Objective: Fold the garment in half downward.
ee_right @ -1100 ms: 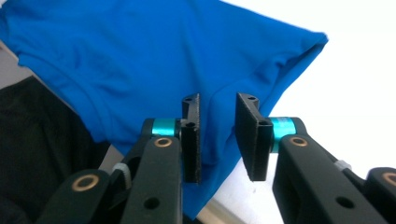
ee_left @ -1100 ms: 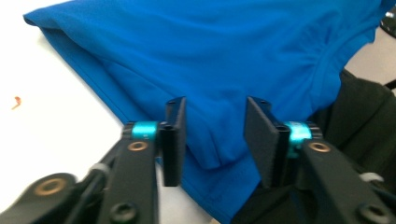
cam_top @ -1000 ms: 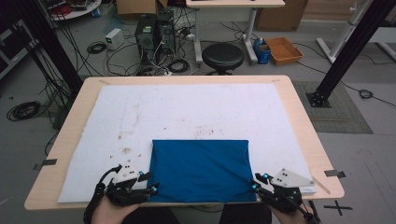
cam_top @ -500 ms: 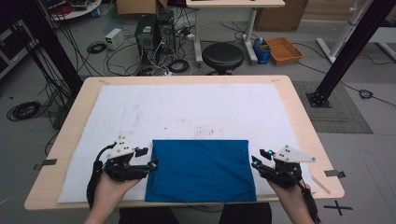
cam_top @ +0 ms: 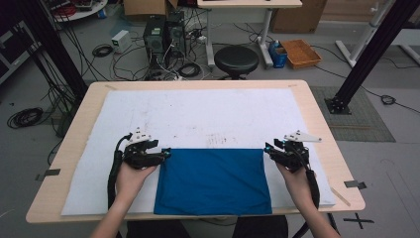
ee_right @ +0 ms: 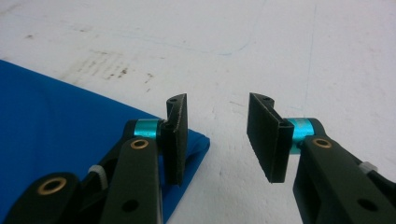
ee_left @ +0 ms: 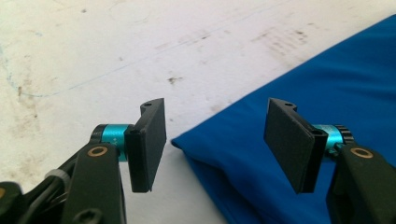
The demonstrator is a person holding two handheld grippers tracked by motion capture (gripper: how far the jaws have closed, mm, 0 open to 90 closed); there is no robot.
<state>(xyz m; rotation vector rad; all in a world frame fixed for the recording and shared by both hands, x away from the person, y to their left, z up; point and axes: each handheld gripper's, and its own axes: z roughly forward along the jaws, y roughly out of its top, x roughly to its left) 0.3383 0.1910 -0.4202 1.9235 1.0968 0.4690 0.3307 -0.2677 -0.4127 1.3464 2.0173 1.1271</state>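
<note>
A folded blue cloth (cam_top: 213, 181) lies flat on the white mat (cam_top: 208, 119) at the table's near edge. My left gripper (cam_top: 165, 154) sits at the cloth's far left corner, open; in the left gripper view that corner (ee_left: 180, 141) lies between the two jaws of the gripper (ee_left: 215, 140), on the mat. My right gripper (cam_top: 267, 148) sits at the far right corner, open too. In the right gripper view the cloth corner (ee_right: 201, 142) pokes out just past the left jaw, with bare mat between the jaws of the gripper (ee_right: 217, 140).
The mat (ee_left: 93, 56) is stained with dark smudges beyond the cloth. The wooden table (cam_top: 322, 124) frames the mat. Behind the table stand a black stool (cam_top: 236, 59), computer towers (cam_top: 161, 34), cables and an orange tray (cam_top: 300, 52) on the floor.
Both hands have moved away from me along the cloth's sides, from its near corners up to its far corners. The cloth now lies slightly nearer the table edge.
</note>
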